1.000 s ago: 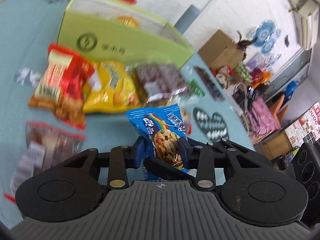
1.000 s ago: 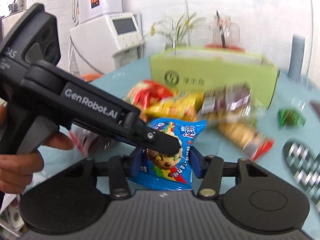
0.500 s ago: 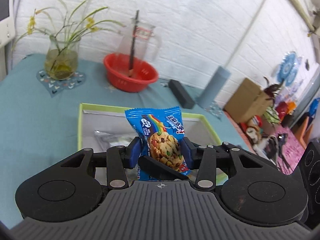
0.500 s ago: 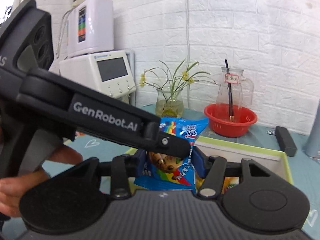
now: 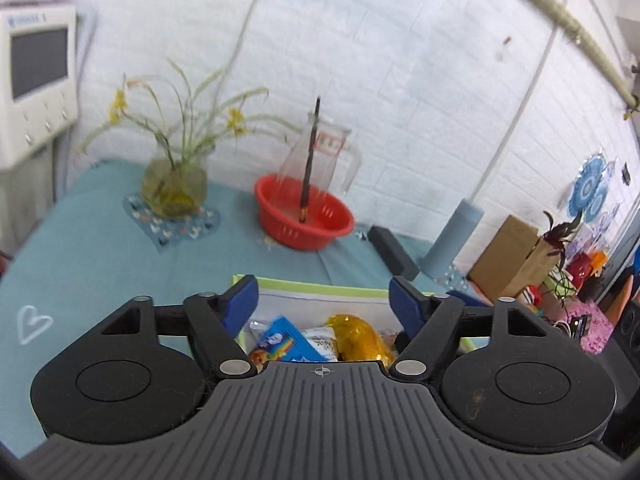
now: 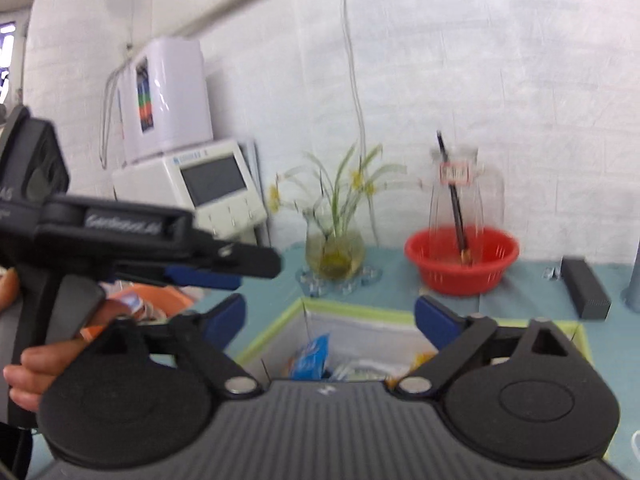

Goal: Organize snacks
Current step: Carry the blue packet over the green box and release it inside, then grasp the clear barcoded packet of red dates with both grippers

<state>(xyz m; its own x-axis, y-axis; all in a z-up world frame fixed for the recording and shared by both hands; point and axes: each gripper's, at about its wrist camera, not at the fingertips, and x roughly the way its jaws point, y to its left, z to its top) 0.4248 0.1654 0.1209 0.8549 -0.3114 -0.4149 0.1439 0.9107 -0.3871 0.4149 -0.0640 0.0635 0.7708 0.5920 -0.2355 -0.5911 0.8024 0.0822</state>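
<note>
A blue cookie packet [image 5: 286, 340] lies inside the green-rimmed box [image 5: 320, 287] beside a yellow snack [image 5: 358, 338] and other wrappers. My left gripper [image 5: 324, 294] hovers above the box, its jaws opening with nothing between them. In the right wrist view the blue packet [image 6: 312, 356] shows tilted inside the same box [image 6: 276, 322]. My right gripper [image 6: 330, 316] stands over the box, its jaws opening wide and empty. The left gripper [image 6: 224, 266], held in a hand [image 6: 24, 364], reaches in from the left edge.
Behind the box on the teal table [image 5: 100, 248] stand a glass vase with yellow flowers [image 5: 176, 184], a red basin [image 5: 304, 220] holding a glass jug, a black block [image 5: 392, 250] and a grey-blue cylinder [image 5: 454, 236]. A white machine [image 6: 208, 184] stands at the left.
Both grippers were shut on the blue cookie packet and carried it from the snack pile up over the box. Both have now opened, and the packet lies in the box.
</note>
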